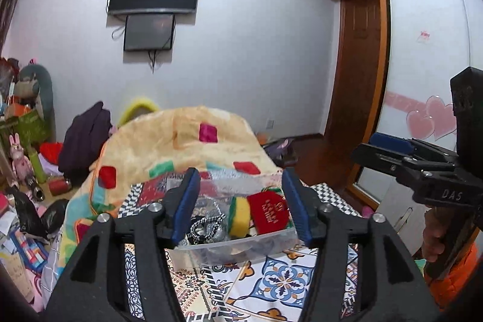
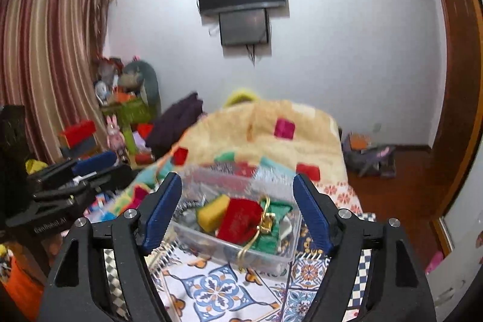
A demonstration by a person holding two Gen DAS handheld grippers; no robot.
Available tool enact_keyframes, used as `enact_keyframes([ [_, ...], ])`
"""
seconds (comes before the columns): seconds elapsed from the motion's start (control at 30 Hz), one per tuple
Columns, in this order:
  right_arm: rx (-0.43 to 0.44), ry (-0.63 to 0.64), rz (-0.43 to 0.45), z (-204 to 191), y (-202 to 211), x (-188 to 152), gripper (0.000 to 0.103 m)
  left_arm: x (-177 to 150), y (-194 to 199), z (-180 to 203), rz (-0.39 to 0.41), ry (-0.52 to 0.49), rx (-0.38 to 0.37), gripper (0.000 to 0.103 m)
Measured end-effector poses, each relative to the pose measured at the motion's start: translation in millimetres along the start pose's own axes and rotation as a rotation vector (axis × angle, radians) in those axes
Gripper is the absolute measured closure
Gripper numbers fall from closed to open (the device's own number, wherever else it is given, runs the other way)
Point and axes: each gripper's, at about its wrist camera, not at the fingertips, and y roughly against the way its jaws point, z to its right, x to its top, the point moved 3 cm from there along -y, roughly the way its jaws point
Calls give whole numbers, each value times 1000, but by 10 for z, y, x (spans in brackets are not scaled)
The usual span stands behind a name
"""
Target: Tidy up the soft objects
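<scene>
Both tools wide and empty, left tool and right tool over the bin at frame centre on the bed; pouch looks light, squashy: pinch mid-body, not the cord.

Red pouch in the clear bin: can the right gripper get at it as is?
Probably yes. The right gripper is open, the clear bin has no lid, and the red pouch lies on top, though a gold cord crosses it.
</scene>
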Motion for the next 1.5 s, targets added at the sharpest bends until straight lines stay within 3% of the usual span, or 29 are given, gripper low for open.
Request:
enact_keyframes([
  [0.1,-7,8,40,-46,102,7,20,25,115,39,34,2,7,30],
  [0.27,-9,12,80,-95,181,-33,15,31,260,79,70,2,6,16],
  [0.4,-32,19,96,-106,199,-99,4,22,341,90,92,9,12,6],
  [1.5,-2,-3,99,-116,310,-202,0,-68,345,118,83,-5,22,2],
])
